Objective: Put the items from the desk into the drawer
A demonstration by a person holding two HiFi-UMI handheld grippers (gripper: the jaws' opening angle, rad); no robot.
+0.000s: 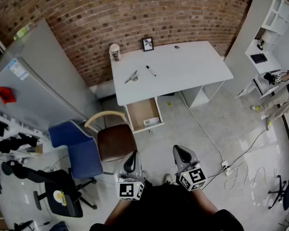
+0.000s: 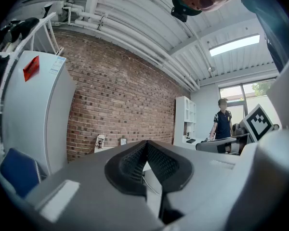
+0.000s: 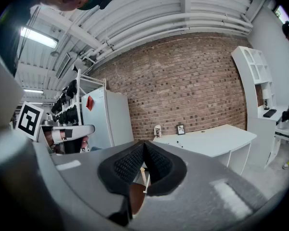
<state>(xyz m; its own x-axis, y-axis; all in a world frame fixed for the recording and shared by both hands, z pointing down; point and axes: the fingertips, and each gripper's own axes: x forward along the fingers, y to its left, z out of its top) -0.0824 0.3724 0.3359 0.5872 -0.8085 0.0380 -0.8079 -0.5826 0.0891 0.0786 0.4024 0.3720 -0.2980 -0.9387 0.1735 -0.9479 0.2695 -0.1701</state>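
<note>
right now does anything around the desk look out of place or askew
Nothing looks spilled or broken. The drawer under the desk stands pulled open, and the brown chair sits turned off to its left rather than tucked in. A white cable trails loose across the floor.

On the white rectangular desk (image 1: pixel 192 71), the flat grey item (image 1: pixel 131 77) and the tiny dark spot (image 1: pixel 177 46) near its back edge are too small to identify. The open wooden drawer (image 1: pixel 142 110) runs partly under the desktop, and the pale object (image 1: pixel 151 121) inside it is unclear. A person (image 1: pixel 284 93) is cut off by the head view's right edge.
</note>
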